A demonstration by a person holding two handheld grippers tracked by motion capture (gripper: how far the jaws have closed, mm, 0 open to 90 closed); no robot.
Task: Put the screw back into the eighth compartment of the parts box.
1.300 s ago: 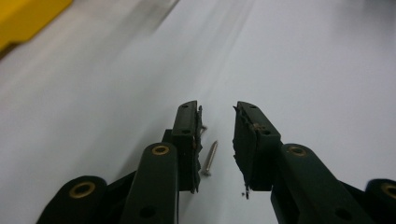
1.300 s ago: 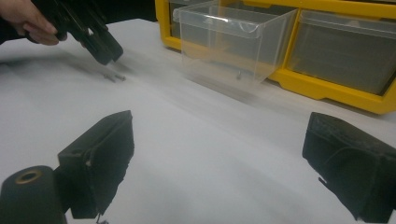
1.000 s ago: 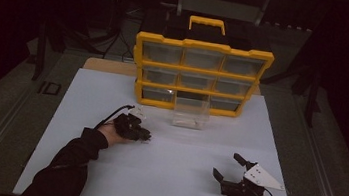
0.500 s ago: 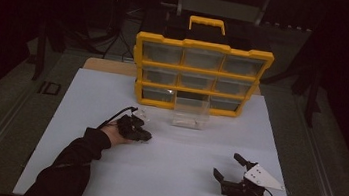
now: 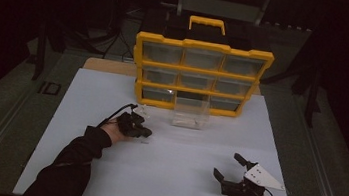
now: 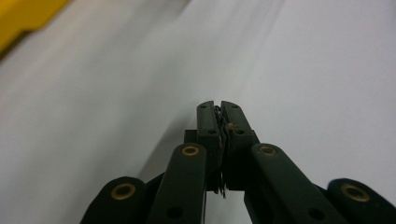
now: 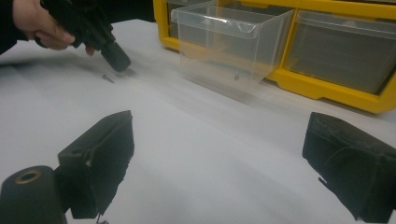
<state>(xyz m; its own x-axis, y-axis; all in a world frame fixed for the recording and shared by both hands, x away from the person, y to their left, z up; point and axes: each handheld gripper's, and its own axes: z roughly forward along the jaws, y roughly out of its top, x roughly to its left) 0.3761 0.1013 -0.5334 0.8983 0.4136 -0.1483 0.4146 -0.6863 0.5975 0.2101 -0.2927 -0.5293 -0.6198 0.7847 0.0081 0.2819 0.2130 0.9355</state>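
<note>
My left gripper [image 5: 145, 133] rests on the white table sheet [image 5: 112, 95], left of centre, with its jaws shut; its own view shows the tips [image 6: 218, 108] pressed together just above the sheet. A tiny dark screw [image 7: 108, 78] lies on the sheet just beside the left gripper [image 7: 116, 60], apart from it. A clear plastic drawer [image 5: 190, 113] stands pulled out in front of the yellow organizer [image 5: 204, 45]; a small piece [image 7: 236, 74] lies inside the clear drawer [image 7: 229, 37]. My right gripper [image 5: 225, 165] sits near the front right, wide open, with nothing between its pads [image 7: 100, 158].
The yellow organizer [image 7: 336, 91] has three rows of clear drawers and a yellow carry handle [image 5: 207, 23]. An empty slot [image 5: 193, 96] shows in its bottom row behind the pulled drawer. Dark floor and stands surround the table.
</note>
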